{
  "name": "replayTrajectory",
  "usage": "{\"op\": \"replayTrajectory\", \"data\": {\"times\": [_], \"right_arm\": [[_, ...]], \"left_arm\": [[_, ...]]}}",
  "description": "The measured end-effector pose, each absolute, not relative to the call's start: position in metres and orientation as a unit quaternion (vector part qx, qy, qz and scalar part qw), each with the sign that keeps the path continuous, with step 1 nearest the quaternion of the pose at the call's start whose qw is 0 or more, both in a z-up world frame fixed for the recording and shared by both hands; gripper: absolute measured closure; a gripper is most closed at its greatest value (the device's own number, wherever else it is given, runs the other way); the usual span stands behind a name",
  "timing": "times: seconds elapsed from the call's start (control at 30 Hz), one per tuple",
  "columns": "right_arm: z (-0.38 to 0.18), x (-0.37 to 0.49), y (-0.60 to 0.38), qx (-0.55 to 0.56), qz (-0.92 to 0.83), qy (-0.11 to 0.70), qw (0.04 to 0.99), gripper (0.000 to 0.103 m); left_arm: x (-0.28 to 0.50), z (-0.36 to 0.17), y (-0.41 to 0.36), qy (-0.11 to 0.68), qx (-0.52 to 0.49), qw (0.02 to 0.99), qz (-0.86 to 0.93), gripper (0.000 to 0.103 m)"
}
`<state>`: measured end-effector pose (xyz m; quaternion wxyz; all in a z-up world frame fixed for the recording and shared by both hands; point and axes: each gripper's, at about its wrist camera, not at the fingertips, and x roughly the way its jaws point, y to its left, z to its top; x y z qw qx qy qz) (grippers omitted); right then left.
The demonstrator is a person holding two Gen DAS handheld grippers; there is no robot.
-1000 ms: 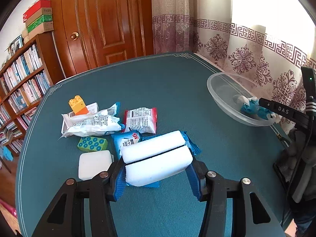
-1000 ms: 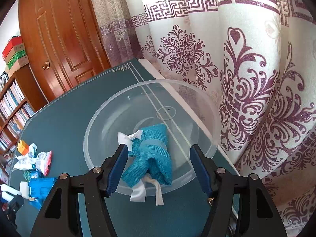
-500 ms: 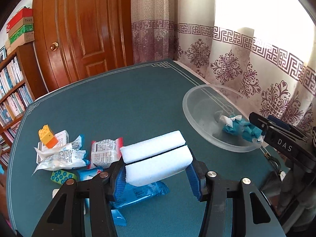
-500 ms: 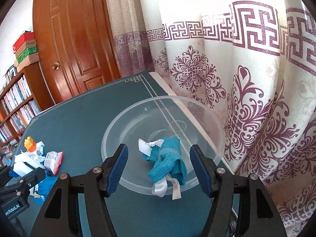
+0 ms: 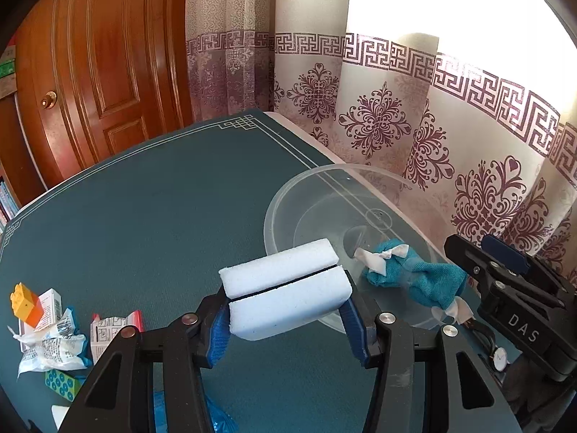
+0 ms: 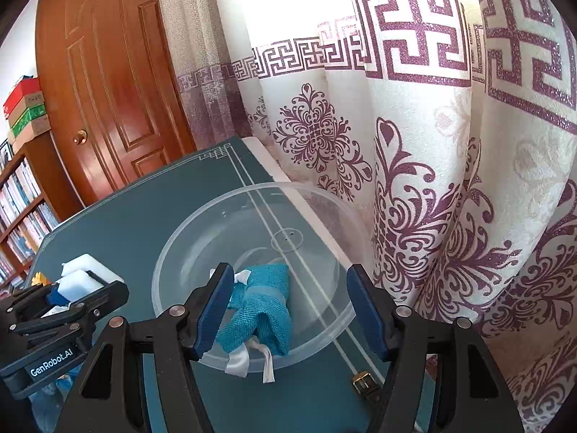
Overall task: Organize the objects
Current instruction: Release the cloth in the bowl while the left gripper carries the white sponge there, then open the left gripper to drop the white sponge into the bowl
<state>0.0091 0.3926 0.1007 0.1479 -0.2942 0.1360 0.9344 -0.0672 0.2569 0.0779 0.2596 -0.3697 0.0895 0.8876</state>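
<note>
Left wrist view: white sponge block (image 5: pixel 285 290) is clamped crosswise by the left gripper (image 5: pixel 286 319), frame centre.
Clear bowl (image 5: pixel 288 195) is seen just beyond, upper right; teal cloth (image 5: pixel 414 274) lies inside. Right gripper (image 6: pixel 288 310) is held apart, empty, over that bowl.

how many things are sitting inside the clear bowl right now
1: a teal cloth lies in the clear bowl, its white ribbons draped over the near rim. The left gripper holds a white sponge beside the bowl, not in it.
</note>
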Motion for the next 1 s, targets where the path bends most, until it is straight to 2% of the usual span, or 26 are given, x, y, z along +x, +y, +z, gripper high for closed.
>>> {"op": "replayTrajectory", "data": {"times": [0.27,0.33,0.4,0.67,0.83,1.0], "right_arm": [[0.096,0.005,0.4,-0.3,0.93,0.142,0.155,0.037],[0.095,0.005,0.402,-0.301,0.93,0.143,0.156,0.036],[0.095,0.003,0.403,-0.301,0.93,0.144,0.157,0.036],[0.095,0.004,0.399,-0.301,0.93,0.144,0.152,0.037],[0.099,0.007,0.394,-0.298,0.933,0.142,0.143,0.037],[0.1,0.008,0.388,-0.299,0.935,0.141,0.133,0.037]], "left_arm": [[-0.085,0.069,0.284,0.087,-0.374,0.277,0.881,0.043],[-0.088,0.069,0.286,0.079,-0.374,0.275,0.882,0.023],[-0.088,0.07,0.284,0.072,-0.367,0.271,0.887,0.015],[-0.088,0.073,0.268,0.067,-0.366,0.244,0.896,0.013],[-0.08,0.08,0.258,0.077,-0.348,0.207,0.911,0.002],[-0.072,0.088,0.247,0.087,-0.333,0.18,0.921,0.001]]}}
